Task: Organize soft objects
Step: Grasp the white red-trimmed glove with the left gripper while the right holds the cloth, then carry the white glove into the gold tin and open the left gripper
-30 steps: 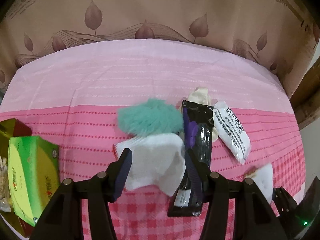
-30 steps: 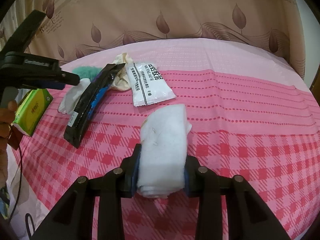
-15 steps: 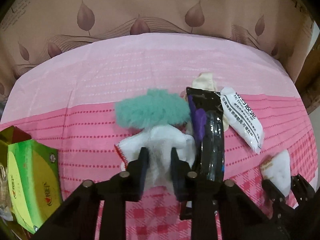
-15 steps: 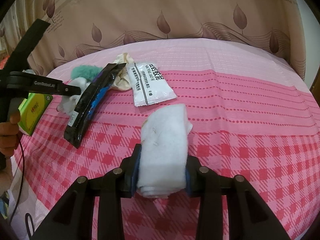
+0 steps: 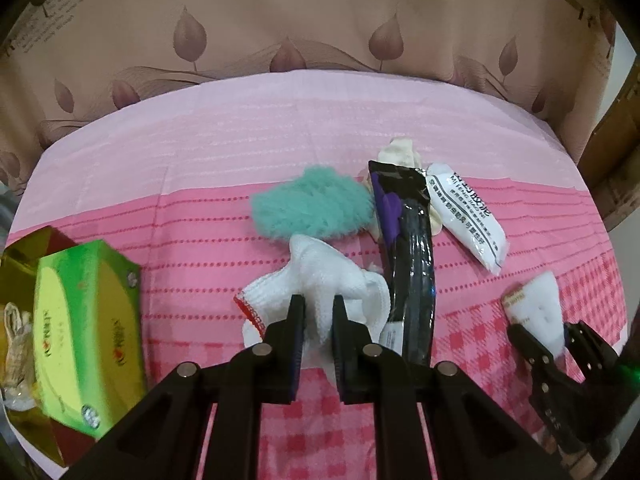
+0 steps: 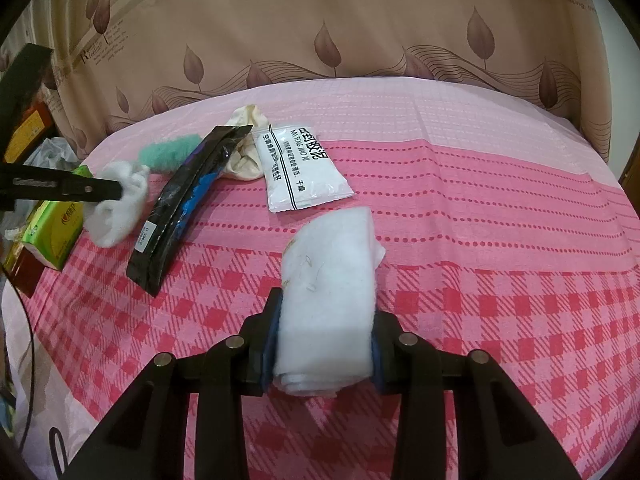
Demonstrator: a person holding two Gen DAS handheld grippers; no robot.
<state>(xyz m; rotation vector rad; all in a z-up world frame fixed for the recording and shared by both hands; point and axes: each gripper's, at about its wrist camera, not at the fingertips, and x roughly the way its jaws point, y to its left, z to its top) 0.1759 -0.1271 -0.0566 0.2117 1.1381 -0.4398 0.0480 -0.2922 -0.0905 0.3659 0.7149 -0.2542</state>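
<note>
Bedding in pink, a plain-and-checked cotton sheet (image 5: 224,168), is seen from the left wrist carrying all the things. The left gripper (image 5: 319,320) is clamped on a white knitted glove with a red cuff (image 5: 340,280), bunched between its pads near the middle of the sheet. Just behind the glove a fluffy teal duster head (image 5: 312,204) is laid, and beside it a long black plastic packet (image 5: 408,248). A cream crumpled cloth (image 5: 400,152) is partly covered by that packet and by a white printed sachet (image 5: 464,216). A green tissue box (image 5: 88,312) is set at the sheet's left edge. At the right edge the right gripper (image 5: 556,344) is seen clamped on a white folded towel (image 5: 538,304).

From the right wrist, the towel (image 6: 332,280) is squeezed between the right gripper's (image 6: 326,340) blue pads, over the checked part of the sheet (image 6: 500,220). At the left edge the glove (image 6: 120,200) is pinched by the left gripper (image 6: 114,194), with the black packet (image 6: 180,208), the sachet (image 6: 300,168) and the tissue box (image 6: 56,232) lying nearby.
</note>
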